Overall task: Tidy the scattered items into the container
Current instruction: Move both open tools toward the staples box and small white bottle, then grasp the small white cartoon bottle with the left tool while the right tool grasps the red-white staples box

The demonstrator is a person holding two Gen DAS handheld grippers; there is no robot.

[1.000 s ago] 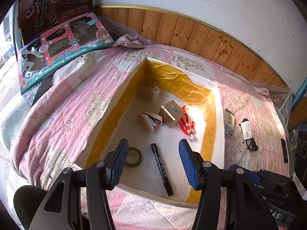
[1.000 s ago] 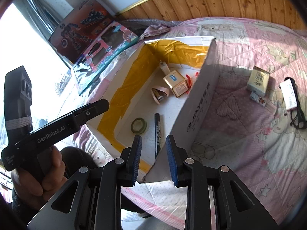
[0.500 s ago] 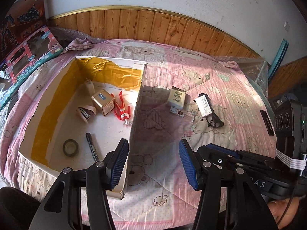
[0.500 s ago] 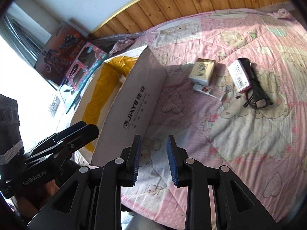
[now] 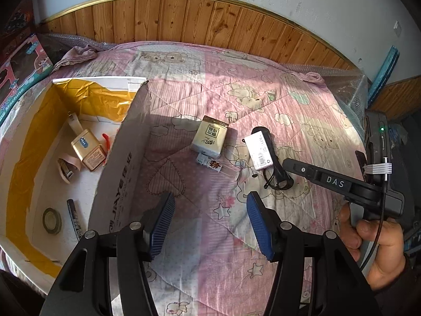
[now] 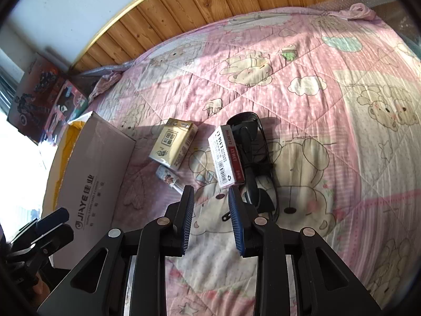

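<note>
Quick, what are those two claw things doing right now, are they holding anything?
Left gripper: open, holding nothing, above the quilt.
Right gripper: open, holding nothing, just short of the staples box.

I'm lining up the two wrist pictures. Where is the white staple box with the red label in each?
Left wrist: white staple box with the red label, right of centre, lying on black glasses.
Right wrist: centre, just beyond the fingertips.
Shared landmark: beige tissue pack, to its left in both.

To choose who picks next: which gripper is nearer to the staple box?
Right. The right gripper hovers just short of the staple box; the left gripper hangs farther back.
</note>
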